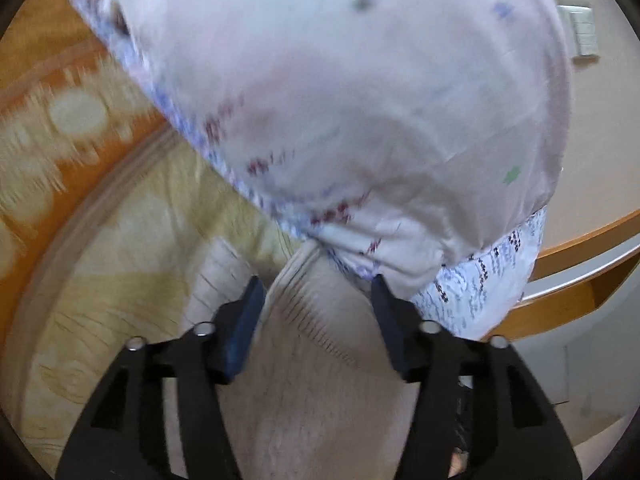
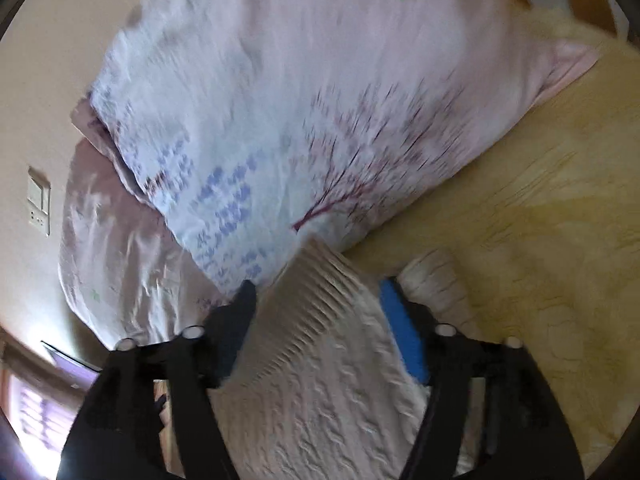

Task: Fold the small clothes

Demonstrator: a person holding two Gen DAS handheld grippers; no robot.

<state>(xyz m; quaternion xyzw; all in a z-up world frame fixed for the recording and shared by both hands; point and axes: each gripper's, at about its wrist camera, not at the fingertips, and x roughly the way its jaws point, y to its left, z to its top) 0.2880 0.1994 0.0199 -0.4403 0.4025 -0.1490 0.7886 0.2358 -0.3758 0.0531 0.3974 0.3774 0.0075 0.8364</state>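
sweater (image 2: 320,360), knitted and pale, lies on the bed (image 2: 540,240) by the pillow (image 2: 300,120), between my left fingers (image 1: 316,312) and right fingers (image 2: 320,312), both wide apart; folding looks barely started.

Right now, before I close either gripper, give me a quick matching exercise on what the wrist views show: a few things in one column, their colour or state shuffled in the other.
Things:
1. beige ribbed knit garment
2. pale pink pillow with a printed tree
3. yellow patterned bed cover
4. right gripper

States:
A. lies spread under everything
B. jaws apart, pads not pressing
C. bulky, resting beyond the knit cloth
D. runs between the jaws, ribbed hem farthest from the camera

Pairs: 1-D, 2-C, 3-A, 4-B
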